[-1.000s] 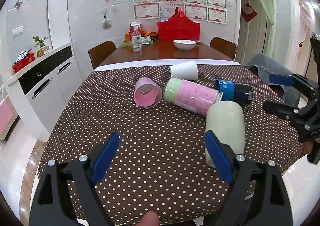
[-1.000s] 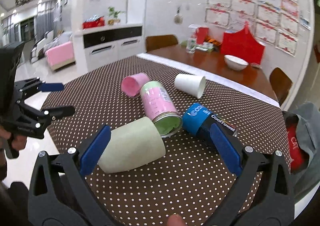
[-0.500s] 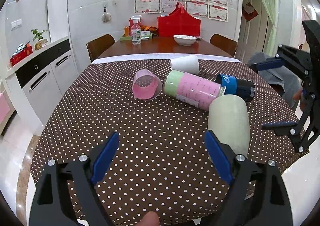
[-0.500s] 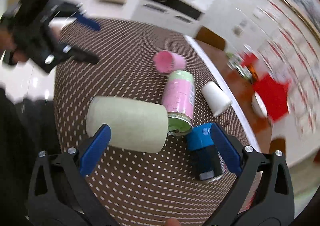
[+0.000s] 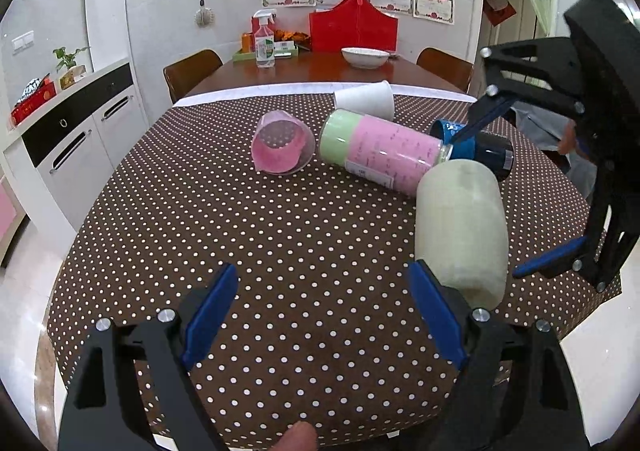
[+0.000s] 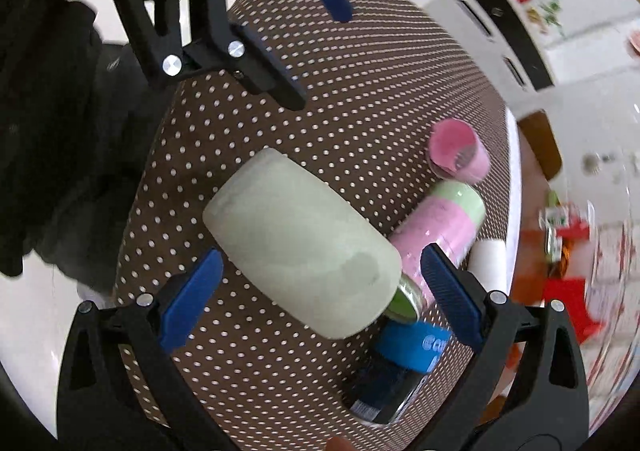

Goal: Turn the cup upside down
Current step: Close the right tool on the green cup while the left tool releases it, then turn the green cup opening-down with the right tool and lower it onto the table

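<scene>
A pale green cup (image 5: 460,227) lies on its side near the right front of the dotted tablecloth (image 5: 280,235); it also shows in the right wrist view (image 6: 304,251). My right gripper (image 6: 320,299) is open, hovering above the cup with its jaws either side, rolled over; it appears in the left wrist view (image 5: 516,187). My left gripper (image 5: 324,319) is open and empty, low over the cloth, left of the cup; it shows in the right wrist view (image 6: 316,51).
A pink cup (image 5: 282,147), a pink-and-green tumbler (image 5: 384,151), a blue-banded dark cup (image 5: 476,145) and a white paper cup (image 5: 366,99) lie on their sides behind. The table's front and right edges are close. Chairs and a cabinet (image 5: 80,131) stand around.
My right gripper has swung in over the pale green cup and rolled, now looking down on it. My left gripper has edged forward and lower.
</scene>
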Tool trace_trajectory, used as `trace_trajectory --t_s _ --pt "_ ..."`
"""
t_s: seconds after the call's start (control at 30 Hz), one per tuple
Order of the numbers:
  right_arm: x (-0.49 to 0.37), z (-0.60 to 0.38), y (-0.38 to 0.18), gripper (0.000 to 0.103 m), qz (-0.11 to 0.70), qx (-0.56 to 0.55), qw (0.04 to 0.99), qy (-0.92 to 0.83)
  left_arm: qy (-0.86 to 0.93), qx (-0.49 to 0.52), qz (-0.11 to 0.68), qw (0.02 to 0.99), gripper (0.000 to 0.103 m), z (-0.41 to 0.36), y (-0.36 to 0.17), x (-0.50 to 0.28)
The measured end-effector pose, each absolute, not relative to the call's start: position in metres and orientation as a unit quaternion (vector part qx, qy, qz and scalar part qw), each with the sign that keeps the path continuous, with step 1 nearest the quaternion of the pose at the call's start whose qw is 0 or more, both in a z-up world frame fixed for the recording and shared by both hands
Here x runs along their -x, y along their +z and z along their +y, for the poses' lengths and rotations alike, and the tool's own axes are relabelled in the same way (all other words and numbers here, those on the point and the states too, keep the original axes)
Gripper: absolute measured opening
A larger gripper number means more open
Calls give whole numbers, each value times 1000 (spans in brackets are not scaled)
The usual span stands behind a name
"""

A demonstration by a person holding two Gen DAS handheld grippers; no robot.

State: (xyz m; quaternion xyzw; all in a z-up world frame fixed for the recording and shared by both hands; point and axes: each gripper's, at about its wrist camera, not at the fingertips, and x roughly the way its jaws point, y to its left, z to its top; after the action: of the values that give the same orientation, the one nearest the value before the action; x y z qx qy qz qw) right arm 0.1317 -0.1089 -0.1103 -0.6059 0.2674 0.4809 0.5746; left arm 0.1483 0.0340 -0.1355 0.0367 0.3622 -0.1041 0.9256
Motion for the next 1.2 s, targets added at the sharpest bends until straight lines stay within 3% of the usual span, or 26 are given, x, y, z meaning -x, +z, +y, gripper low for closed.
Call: trace_trajectory --t_s 0.37,0.5,0.9,1.2 --pt "-142 -79 -139 96 310 653 452 522 -92 -27 381 920 86 38 -143 -161" --pt "-143 -73 -148 83 335 647 437 527 -92 -27 389 916 86 39 -149 -163" --pt "-158 -66 -140 78 409 572 488 518 -96 -21 389 916 86 41 -151 -160" --pt "-166 -90 -110 78 436 434 612 497 -86 -7 379 921 86 57 -149 -150"
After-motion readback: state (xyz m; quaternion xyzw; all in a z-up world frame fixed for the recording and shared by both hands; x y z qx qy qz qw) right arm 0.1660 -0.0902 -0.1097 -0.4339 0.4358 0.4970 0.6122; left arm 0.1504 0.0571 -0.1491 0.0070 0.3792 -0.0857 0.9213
